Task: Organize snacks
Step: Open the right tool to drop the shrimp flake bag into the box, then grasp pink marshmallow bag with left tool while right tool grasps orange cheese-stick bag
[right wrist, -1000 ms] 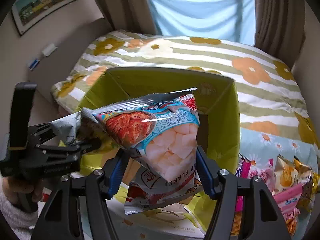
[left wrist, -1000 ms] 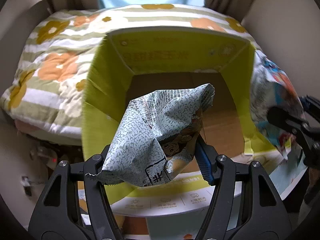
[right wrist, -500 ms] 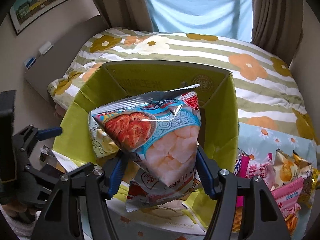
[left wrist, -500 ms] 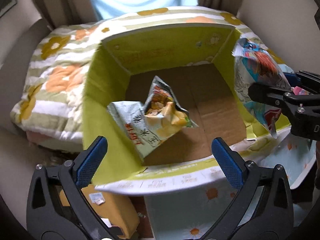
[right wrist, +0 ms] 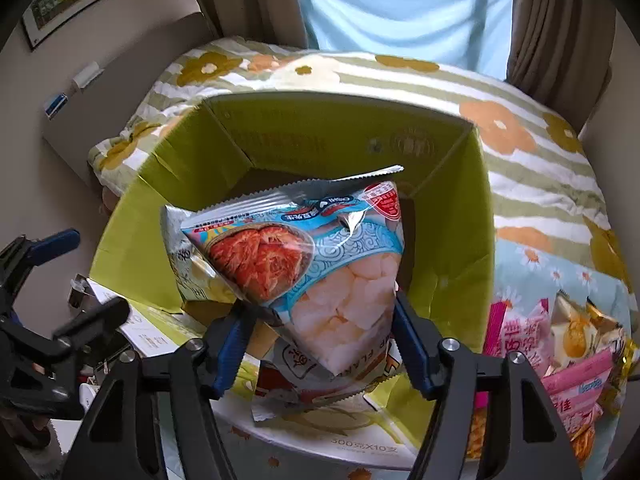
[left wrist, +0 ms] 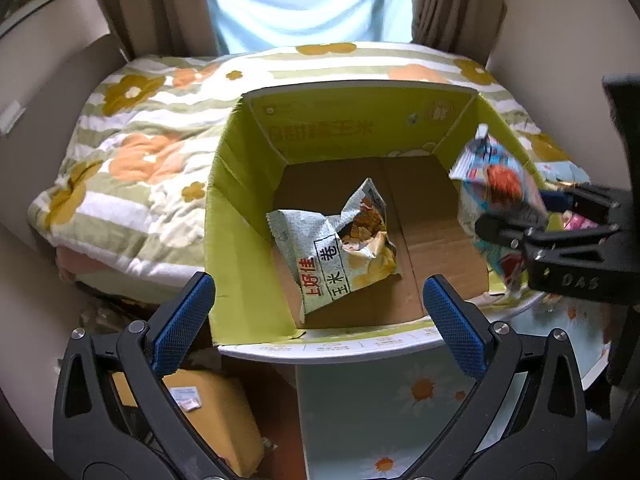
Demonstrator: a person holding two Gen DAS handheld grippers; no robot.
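A green cardboard box [left wrist: 240,208] stands open on a flowered cloth. On its floor lies a pale green corn-roll bag [left wrist: 340,252], crumpled and loose. My left gripper [left wrist: 319,284] hangs wide open above the box's near edge with nothing between its pads. My right gripper [right wrist: 324,306] is over the box [right wrist: 320,140] with a blue shrimp-chip bag [right wrist: 320,272] between its jaws, which are opening; the bag leans on the right pad and the left pad stands a little off it. In the left wrist view that bag [left wrist: 492,192] is blurred at the right gripper [left wrist: 516,224].
A pile of pink and gold snack packs [right wrist: 560,344] lies on the cloth to the right of the box. Behind the box is a bed with a striped flower quilt [left wrist: 140,152]. A tan parcel [left wrist: 216,412] sits on the floor below the table edge.
My left gripper let go of the corn-roll bag, which dropped onto the box floor, and then drew back and up. My right gripper's jaws have widened slightly around the shrimp-chip bag.
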